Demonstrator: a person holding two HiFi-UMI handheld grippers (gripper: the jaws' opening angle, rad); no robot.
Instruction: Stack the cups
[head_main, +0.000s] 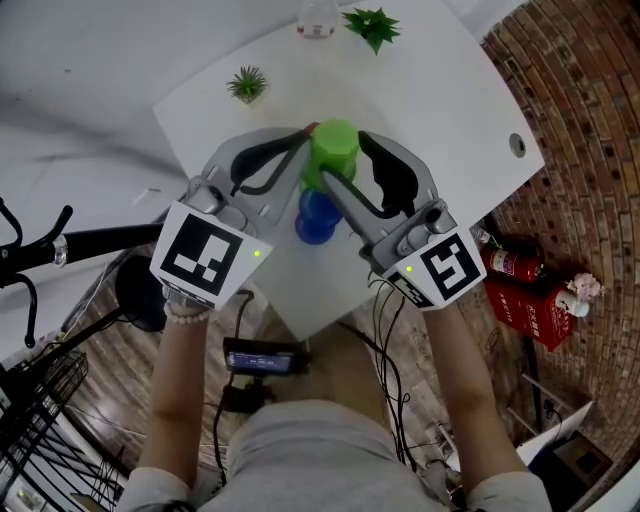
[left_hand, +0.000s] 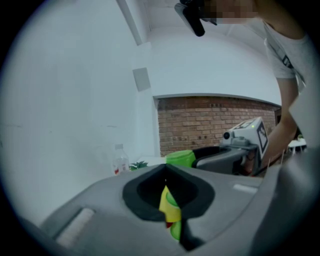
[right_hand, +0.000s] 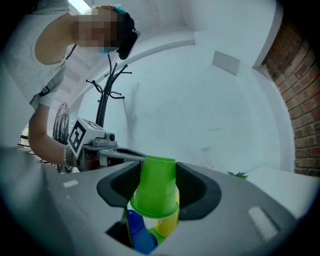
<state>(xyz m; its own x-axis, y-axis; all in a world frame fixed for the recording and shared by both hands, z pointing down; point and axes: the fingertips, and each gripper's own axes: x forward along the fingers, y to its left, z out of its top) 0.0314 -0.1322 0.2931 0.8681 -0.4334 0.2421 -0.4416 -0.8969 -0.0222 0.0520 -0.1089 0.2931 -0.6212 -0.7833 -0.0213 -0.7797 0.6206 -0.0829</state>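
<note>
Right gripper (head_main: 348, 158): jaws apart by cup's width, pads clamped on sides of inverted green cup (head_main: 335, 142), held over middle of white table (head_main: 440, 90).
Blue cup (head_main: 316, 216): just below green cup, on near side.
Yellow cup (right_hand: 167, 225): under green cup's rim, right of blue cup.
Left gripper (head_main: 303, 135): jaws fully together, tips just beside green cup's left side; no clear pinch on anything.
Potted plant (head_main: 247, 84): far left of table.
Second potted plant (head_main: 372, 24) and clear bottle (head_main: 317, 20): far edge.

Top cup (head_main: 334, 150) sits over other cups (head_main: 316, 218) toward the tabletop's (head_main: 450, 90) near corner; bottle (head_main: 316, 20) and plant (head_main: 372, 24) behind, second plant (head_main: 247, 84) left.
</note>
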